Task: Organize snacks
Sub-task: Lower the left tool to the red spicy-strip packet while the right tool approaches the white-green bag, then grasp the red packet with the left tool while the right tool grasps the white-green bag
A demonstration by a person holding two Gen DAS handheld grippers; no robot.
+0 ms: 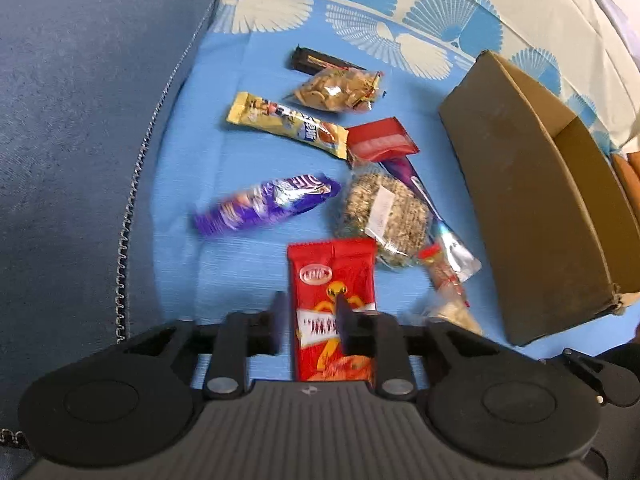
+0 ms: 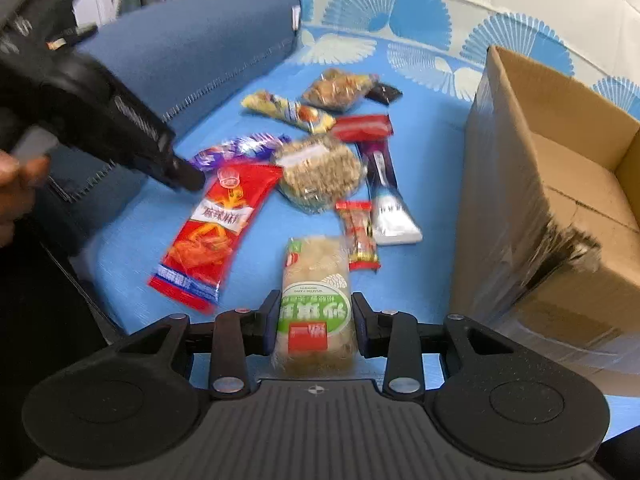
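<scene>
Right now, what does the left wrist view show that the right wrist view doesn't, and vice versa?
Left wrist only: the left gripper seen along its own fingers, jaws apart, straddling the red packet.

Right wrist only: the right gripper shut on the green-labelled rice snack, the cardboard box interior, and a hand holding the left gripper.

Both: red packet, purple wrapper, round seed cake, yellow bar, box, blue patterned cloth.

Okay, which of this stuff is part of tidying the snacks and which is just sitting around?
Part of the job:
- red spicy packet
- green-label rice cake pack, in the right gripper
- purple wrapper
- yellow bar
- round seed cake
- cardboard box

Just lying about:
- blue cushion
- patterned sheet
</scene>
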